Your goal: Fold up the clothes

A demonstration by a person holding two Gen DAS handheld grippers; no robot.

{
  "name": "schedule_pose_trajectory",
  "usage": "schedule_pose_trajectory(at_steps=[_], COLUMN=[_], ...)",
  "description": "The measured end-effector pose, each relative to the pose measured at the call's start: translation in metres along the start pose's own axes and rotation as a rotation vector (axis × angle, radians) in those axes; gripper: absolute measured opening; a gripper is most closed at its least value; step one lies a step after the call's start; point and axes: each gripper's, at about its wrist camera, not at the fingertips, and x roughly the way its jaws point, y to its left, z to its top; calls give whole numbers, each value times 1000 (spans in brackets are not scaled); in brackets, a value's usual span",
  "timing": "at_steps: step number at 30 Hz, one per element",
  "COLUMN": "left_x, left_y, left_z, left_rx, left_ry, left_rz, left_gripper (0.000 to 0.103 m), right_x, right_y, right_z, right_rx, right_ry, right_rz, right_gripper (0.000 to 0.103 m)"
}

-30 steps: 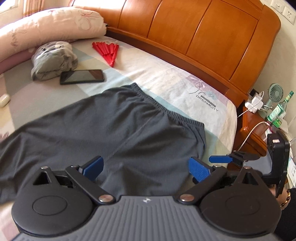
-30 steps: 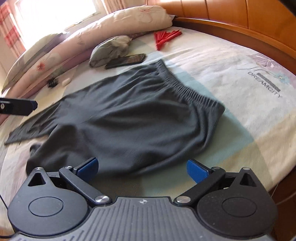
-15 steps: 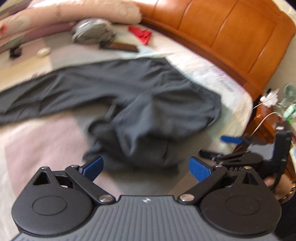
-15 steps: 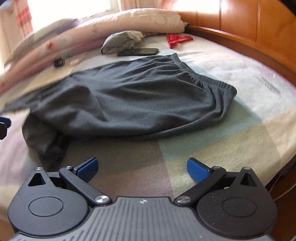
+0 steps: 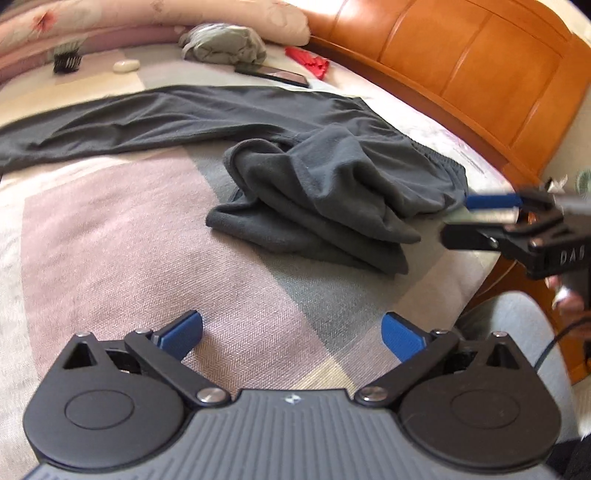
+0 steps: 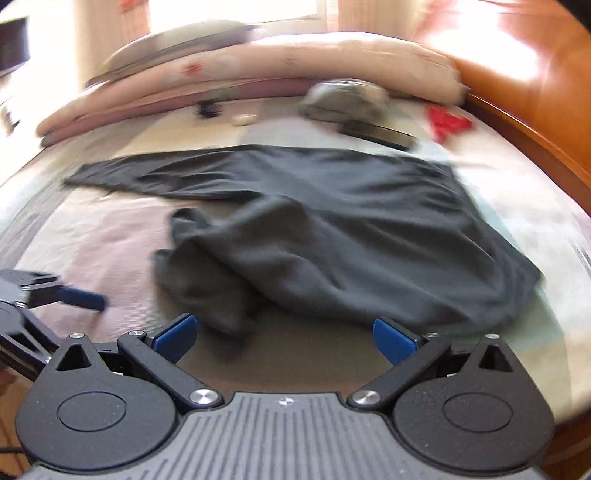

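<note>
Dark grey trousers are lying on the bed sheet, waistband end toward the wooden headboard. One leg is stretching out flat toward the far left; the other is lying bunched in a rumpled heap at the near edge of the garment. No containers in either view.

Beyond the trousers, near the pillows: a black phone, a red object whose kind cannot be made out, a crumpled grey bundle, a small white item and a dark brush-like thing. The right wrist view is smearing with motion blur, so these are hard to resolve there. The trousers' far leg end is running out of frame at the left in the left wrist view.

Left gripper is hovering over bare sheet, jaws spread wide, holding nothing, well short of the cloth. Right gripper is sitting just in front of the bunched heap, jaws likewise spread wide and empty; whether the tips are brushing the fabric cannot be told. In the left wrist view the right gripper is appearing at the right edge, blurred, near the waistband corner.
</note>
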Motion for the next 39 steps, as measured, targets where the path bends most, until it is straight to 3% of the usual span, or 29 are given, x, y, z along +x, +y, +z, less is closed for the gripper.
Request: schedule_pose_trajectory(at_steps=[7,10,22,39], left_x=[-15,-18,-6,18], left_y=[7,13,15,15], left_z=[3,1,16,37], left_rx=[-47,-47,-7,8], left_ry=[-4,7,6,10], left_rz=[38,77,58,32], left_gripper=[102,102,102,102], right_x=[30,36,61,88], right_y=[50,43,16,-86], right_z=[27,35,67,92], right_rx=[-235,-244,-276,72], right_ry=[37,48,92,70], right_rz=[-16,-27,-71,-121], right_gripper=[103,103,103,103])
